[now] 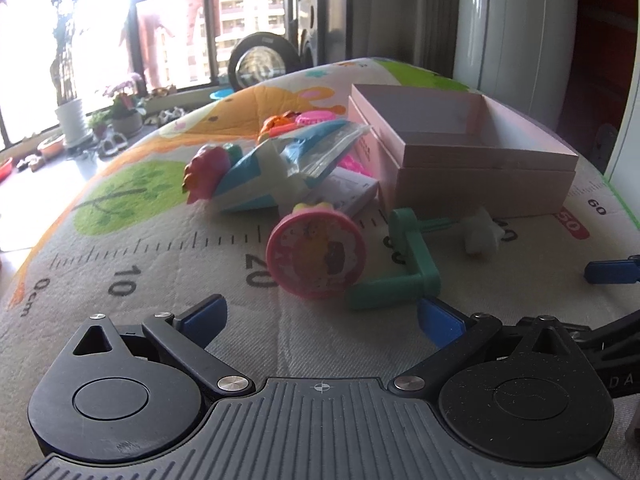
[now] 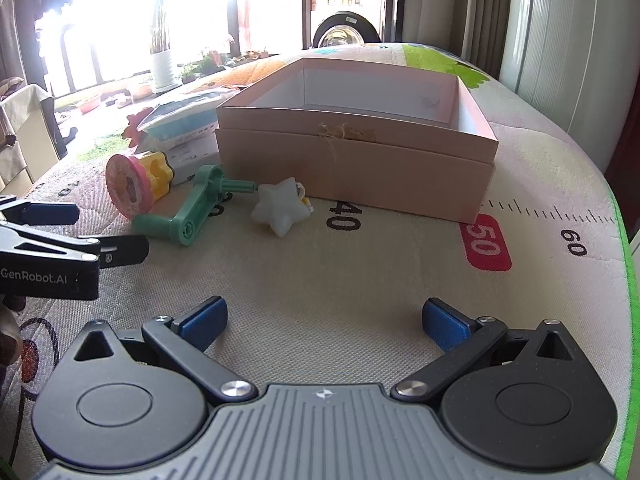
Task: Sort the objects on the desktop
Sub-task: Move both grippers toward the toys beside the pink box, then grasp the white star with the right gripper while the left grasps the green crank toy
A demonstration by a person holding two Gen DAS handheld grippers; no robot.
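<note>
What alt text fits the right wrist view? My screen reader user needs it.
An open right gripper faces an empty pink box on a play mat; a white star, green crank and pink stamp lie left.

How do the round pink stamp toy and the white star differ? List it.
The pink stamp toy is a round disc with a printed face, tipped on its edge; the white star is plain and five-pointed. The stamp lies left of the green crank, the star right. Both rest on the mat outside the box.
</note>
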